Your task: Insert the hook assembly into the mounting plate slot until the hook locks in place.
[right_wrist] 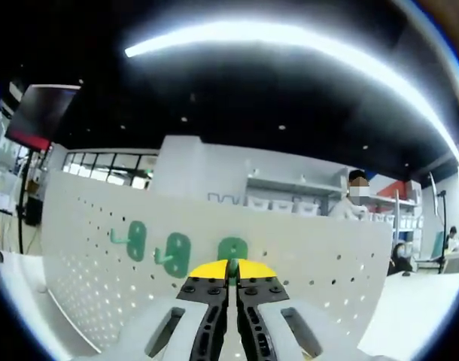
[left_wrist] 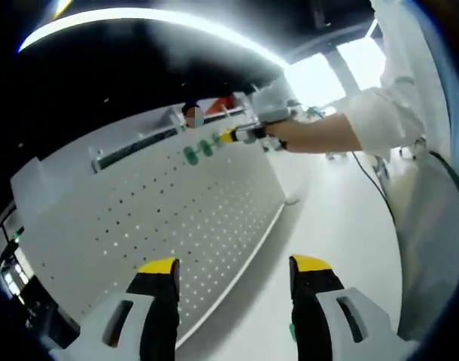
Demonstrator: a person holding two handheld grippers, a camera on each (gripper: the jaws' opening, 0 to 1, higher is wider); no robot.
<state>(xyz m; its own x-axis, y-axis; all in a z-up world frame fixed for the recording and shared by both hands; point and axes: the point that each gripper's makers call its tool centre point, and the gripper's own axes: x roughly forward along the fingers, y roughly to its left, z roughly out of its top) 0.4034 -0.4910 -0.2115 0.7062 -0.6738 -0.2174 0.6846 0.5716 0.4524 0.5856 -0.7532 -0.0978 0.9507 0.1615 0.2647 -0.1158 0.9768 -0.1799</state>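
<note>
Straight ahead of the right gripper (right_wrist: 231, 272), jaws clamped on a green hook (right_wrist: 232, 250), stands the white pegboard (right_wrist: 305, 248); the left gripper (left_wrist: 233, 274) waits farther back, jaws apart.

The left hand-held gripper (left_wrist: 233, 282) has two black jaws capped with yellow tips, each seated in a pale grey moulded shell with a dark oval slot. The right hand-held gripper (right_wrist: 230, 268) has the same yellow-tipped black jaws, with small round screws along their upper faces and slotted grey shells below. The person wears a white short-sleeved top (left_wrist: 391, 105), and the hand seems covered by a pale glove (left_wrist: 273, 101), though glare blurs it.
</note>
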